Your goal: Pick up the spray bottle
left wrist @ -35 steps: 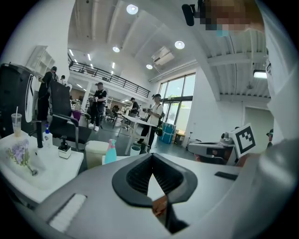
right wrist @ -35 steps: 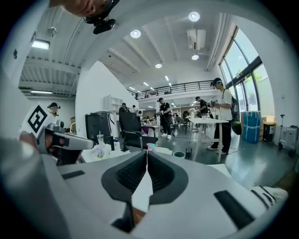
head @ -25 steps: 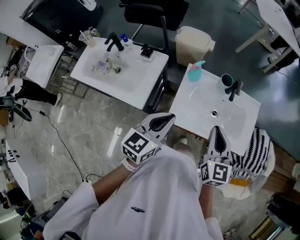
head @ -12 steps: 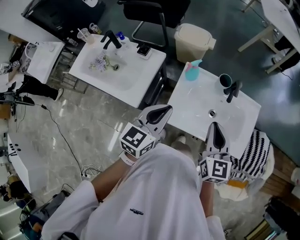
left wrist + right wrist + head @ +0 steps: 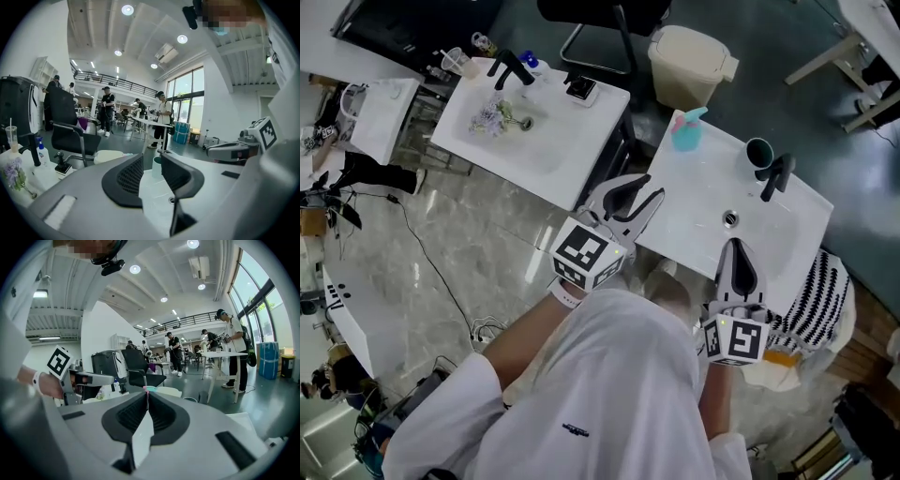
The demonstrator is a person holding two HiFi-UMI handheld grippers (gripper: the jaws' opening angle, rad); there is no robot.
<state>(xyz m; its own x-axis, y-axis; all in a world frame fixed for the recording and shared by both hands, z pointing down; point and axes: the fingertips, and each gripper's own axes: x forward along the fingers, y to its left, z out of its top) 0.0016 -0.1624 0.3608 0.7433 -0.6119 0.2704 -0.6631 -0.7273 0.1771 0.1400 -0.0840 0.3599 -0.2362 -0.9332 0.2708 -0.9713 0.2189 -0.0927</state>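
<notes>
The teal spray bottle (image 5: 686,131) with a pink trigger stands at the back left corner of the white sink top (image 5: 694,202). My left gripper (image 5: 641,197) hovers at that top's front left edge, well short of the bottle. Its jaws are opening and nothing is between them. In the left gripper view (image 5: 152,171) the left jaw hides most of the bottle. My right gripper (image 5: 739,251) is shut and empty over the sink's front edge. In the right gripper view the bottle's pink top (image 5: 149,389) peeks over the shut jaws (image 5: 147,397).
A dark teal cup (image 5: 758,152) and a black faucet (image 5: 778,173) stand at the sink's back right, with the drain (image 5: 729,218) in the basin. A beige bin (image 5: 689,64) sits behind the bottle. A second sink (image 5: 525,141) stands left. A striped cloth (image 5: 820,300) hangs right.
My left gripper has moved up and right to the sink's front left edge, and its jaws have parted from shut. My right gripper has edged forward a little, still shut.
</notes>
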